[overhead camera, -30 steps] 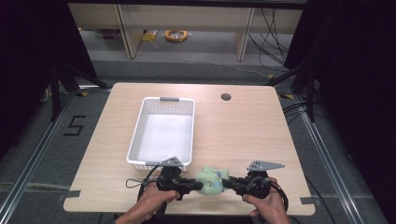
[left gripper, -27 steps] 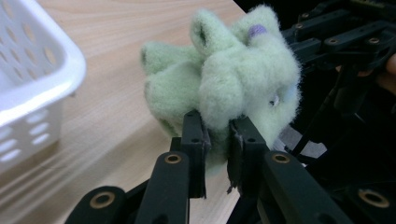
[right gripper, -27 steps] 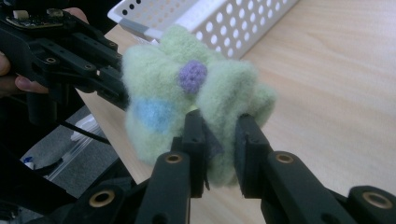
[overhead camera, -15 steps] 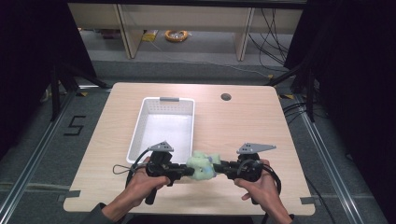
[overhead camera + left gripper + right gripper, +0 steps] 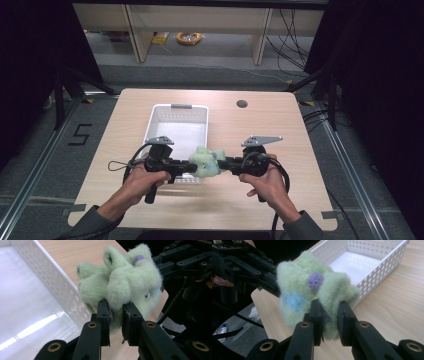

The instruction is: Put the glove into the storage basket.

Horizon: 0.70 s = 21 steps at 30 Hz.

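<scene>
High view: 1 green fuzzy toy, held between your 2 grippers above the near end of the white basket. Your left gripper pinches 1 side of it; your right gripper pinches the other. Wooden table lies beneath.

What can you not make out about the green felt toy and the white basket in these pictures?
- Green felt toy: high view too small and blurred to tell its shape.
- Its underside: left hand-held gripper and right hand-held gripper clamp over it.
- White basket: near rim hidden behind toy, high view.
</scene>
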### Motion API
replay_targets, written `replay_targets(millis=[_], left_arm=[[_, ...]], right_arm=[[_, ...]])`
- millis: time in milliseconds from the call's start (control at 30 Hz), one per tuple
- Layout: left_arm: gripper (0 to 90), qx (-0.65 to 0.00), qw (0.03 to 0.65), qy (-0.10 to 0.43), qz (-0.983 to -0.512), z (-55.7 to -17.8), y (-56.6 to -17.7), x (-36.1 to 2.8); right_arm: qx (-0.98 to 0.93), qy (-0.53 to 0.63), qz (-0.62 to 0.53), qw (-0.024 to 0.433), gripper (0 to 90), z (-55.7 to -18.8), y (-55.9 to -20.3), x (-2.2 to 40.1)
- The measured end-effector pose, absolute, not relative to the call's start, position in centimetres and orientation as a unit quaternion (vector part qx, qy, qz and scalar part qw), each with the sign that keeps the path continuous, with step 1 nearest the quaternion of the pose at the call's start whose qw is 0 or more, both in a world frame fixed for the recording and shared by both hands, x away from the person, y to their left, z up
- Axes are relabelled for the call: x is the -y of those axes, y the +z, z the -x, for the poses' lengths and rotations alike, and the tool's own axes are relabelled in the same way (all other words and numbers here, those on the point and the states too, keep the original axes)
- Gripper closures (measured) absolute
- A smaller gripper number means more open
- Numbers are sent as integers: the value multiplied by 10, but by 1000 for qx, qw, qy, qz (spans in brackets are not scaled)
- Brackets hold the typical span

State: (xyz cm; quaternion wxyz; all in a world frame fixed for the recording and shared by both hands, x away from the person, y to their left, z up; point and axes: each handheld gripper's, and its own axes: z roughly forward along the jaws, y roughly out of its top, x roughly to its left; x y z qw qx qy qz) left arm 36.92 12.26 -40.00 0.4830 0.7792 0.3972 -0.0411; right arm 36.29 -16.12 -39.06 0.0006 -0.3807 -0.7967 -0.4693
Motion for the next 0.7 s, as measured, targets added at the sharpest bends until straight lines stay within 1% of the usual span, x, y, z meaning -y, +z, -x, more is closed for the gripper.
replay_targets(millis=[67,200,233,267,333,367,433,700], left_arm=[[769,-401,483,-50,-777,-374,-399,-128],[769,-411,479,-43,-775,-382,-396,-138],[769,-412,478,-46,-774,-384,-395,-141],[769,-411,479,-49,-774,-386,-395,-144],[769,-419,475,-47,-772,-389,-395,-150],[769,-421,474,-52,-772,-391,-396,-153],[768,-427,470,-51,-771,-395,-396,-159],[768,-449,452,-49,-770,-414,-406,-180]], right_arm=[[797,-469,382,7,771,-366,-389,156],[806,-464,369,-5,771,-377,-386,146],[804,-459,379,3,771,-378,-384,142],[807,-460,370,-2,771,-382,-385,138],[808,-455,375,3,771,-387,-384,133],[810,-460,363,6,771,-391,-386,129],[811,-449,376,12,771,-394,-386,122],[816,-434,380,15,770,-415,-398,93]])
